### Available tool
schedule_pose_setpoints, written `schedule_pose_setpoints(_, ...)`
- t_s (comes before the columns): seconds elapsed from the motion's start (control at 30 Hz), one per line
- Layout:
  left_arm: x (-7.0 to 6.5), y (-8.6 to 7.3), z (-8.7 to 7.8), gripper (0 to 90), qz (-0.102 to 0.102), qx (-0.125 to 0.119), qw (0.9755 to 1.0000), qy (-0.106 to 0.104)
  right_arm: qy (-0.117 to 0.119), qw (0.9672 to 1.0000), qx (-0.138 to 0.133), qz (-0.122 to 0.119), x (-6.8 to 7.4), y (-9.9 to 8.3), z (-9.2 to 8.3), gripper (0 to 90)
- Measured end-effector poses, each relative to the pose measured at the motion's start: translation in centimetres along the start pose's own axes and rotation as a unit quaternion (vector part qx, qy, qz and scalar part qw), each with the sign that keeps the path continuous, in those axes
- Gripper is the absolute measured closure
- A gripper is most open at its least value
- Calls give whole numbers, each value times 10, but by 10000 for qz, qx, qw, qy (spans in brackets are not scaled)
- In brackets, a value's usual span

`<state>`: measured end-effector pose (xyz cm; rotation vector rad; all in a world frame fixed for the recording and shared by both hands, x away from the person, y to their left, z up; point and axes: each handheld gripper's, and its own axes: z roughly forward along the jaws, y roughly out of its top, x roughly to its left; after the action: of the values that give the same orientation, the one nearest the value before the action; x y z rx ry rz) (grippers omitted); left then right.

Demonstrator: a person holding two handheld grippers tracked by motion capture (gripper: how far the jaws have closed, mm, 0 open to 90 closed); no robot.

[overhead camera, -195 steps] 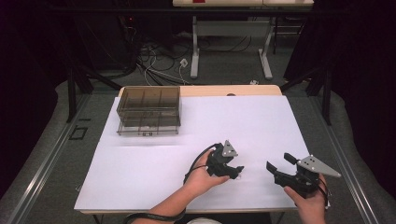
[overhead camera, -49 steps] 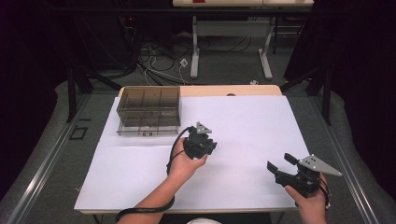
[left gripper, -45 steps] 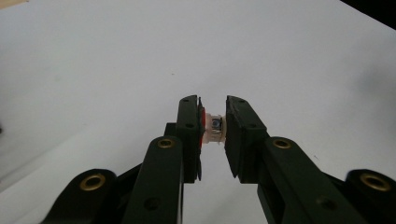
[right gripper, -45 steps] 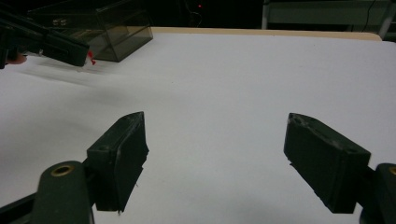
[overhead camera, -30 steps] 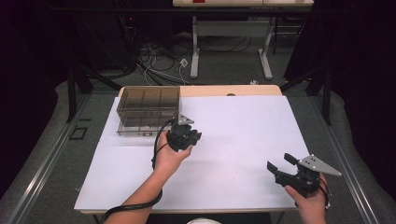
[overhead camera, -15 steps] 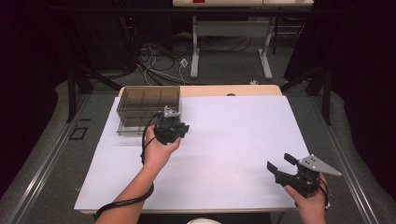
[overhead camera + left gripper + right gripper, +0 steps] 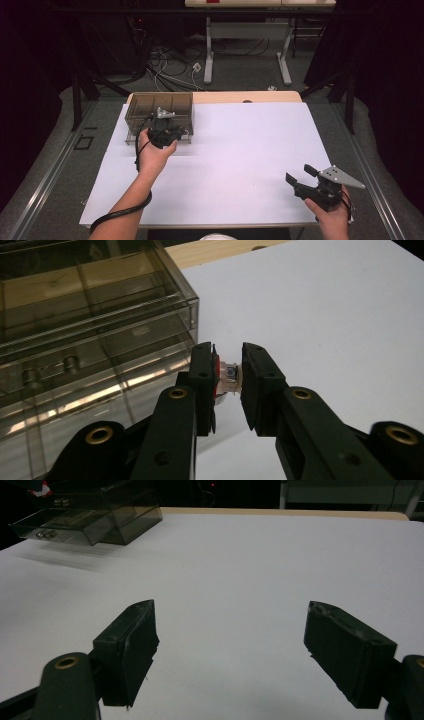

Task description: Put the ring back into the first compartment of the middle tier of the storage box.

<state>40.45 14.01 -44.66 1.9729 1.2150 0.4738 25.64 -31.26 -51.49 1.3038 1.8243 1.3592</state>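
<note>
Basically mid-carry: left gripper (image 7: pixel 227 377) pinching a small part (image 7: pixel 231 374) right at the front of the smoky drawer box (image 7: pixel 95 340). Right gripper (image 7: pixel 230 650) spread wide, well away from the box. Next up, probably getting a drawer open.

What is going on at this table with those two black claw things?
A person holds a claw in each hand over a white-covered table. The left claw is clamped on a small part with a bit of red on it, and sits right at the front of a smoky clear drawer box at the table's far left. The right claw hangs open and empty above bare table near the front right.
</note>
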Motion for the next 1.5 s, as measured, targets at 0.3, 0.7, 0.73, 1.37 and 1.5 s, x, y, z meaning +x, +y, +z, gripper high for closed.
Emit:
schedule_pose_setpoints(0.3,19,-4,-5,760,-172,22,9997,150,-28,10000,-26,18,0,0,0,212)
schedule_pose_setpoints(0.7,42,-6,-9,761,-413,-34,9984,372,-28,10000,10,9,0,0,0,212)
schedule_pose_setpoints(0.73,44,-7,-9,760,-441,-36,9983,379,-29,10000,-28,14,0,0,0,212)
schedule_pose_setpoints(1.37,78,-20,-7,760,-737,32,9955,601,-19,10000,-3,43,-2,-1,0,212)
schedule_pose_setpoints(1.5,84,-22,-7,760,-787,65,9946,668,-41,10000,-34,63,-2,-1,-1,212)
